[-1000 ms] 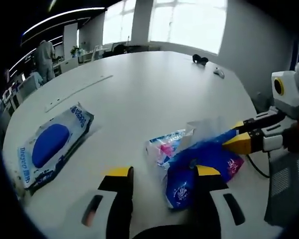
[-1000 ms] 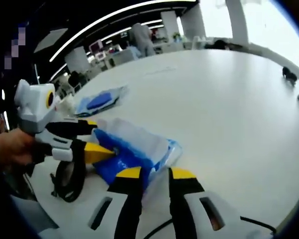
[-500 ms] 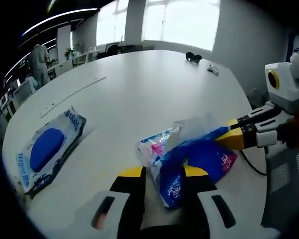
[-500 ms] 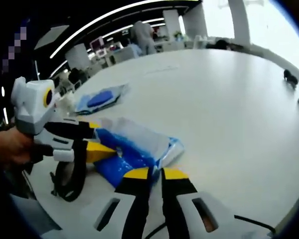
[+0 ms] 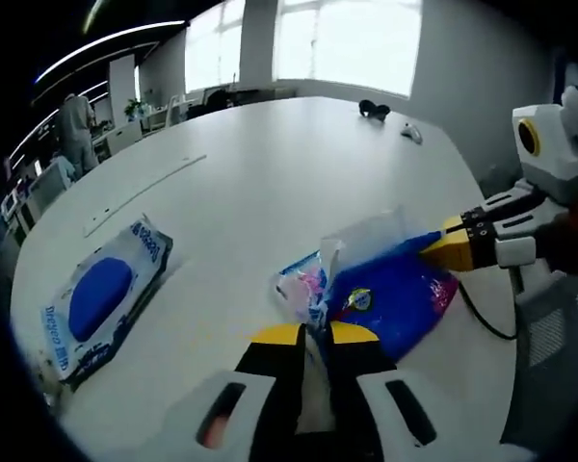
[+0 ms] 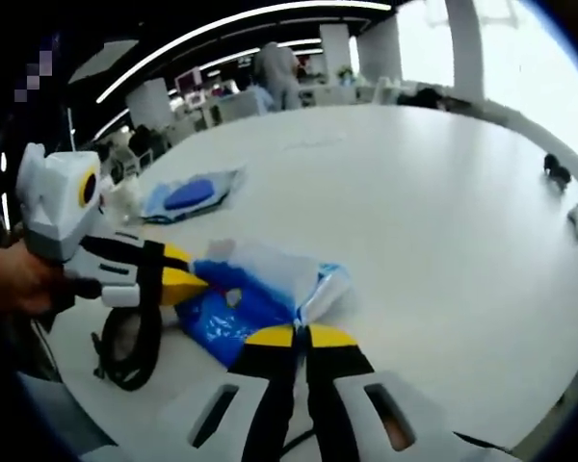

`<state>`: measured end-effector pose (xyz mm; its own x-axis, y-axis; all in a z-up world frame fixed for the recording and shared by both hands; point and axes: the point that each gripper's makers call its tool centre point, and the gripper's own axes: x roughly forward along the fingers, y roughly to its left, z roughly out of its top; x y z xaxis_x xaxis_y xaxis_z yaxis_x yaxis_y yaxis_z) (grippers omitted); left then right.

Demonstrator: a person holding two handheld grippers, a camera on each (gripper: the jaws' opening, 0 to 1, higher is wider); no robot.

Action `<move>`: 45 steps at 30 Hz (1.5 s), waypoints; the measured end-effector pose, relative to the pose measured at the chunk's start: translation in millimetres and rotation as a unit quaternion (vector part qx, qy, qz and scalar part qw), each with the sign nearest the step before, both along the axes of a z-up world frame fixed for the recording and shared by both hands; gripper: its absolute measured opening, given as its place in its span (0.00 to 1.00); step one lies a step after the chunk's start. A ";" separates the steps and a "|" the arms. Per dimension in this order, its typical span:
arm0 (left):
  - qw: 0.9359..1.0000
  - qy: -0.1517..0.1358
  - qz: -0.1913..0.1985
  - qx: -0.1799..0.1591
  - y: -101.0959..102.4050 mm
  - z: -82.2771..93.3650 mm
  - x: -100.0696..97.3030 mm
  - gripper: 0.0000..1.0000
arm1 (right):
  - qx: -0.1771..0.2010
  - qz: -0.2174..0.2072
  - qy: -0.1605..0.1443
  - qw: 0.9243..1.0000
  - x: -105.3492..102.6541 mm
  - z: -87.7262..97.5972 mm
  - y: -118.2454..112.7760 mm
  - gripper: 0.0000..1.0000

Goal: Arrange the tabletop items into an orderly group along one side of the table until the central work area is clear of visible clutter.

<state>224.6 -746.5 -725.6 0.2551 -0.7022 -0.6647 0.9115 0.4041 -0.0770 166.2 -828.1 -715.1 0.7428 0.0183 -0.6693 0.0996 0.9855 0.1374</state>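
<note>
2 grippers pinch the same blue bag (image 5: 390, 303) from opposite ends. The left gripper (image 5: 315, 335) is clamped on the bag's near edge, jaws almost together, and the right gripper (image 6: 301, 336) is closed on the crumpled edge at the other end. In the left gripper view the right gripper comes in from the right, touching the bag. The bag lies near the edge of the white table (image 5: 270, 164). A wipes pack (image 5: 101, 298) with a blue lid lies well apart to the left. 2 small dark objects (image 5: 371, 109) sit at the far edge.
</note>
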 end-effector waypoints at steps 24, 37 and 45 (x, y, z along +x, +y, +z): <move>0.999 -0.028 -0.004 -0.028 -21.9 43.9 50.0 0.03 | -0.018 0.007 -0.047 0.999 52.0 43.4 -30.6 0.00; 0.999 -0.041 0.018 -0.023 -21.3 54.0 86.9 0.03 | -0.018 0.036 -0.062 0.997 98.7 51.2 -33.9 0.00; 0.998 -0.031 0.043 -0.027 -26.0 54.2 112.2 0.03 | -0.012 0.040 -0.066 0.997 132.1 53.4 -42.2 0.00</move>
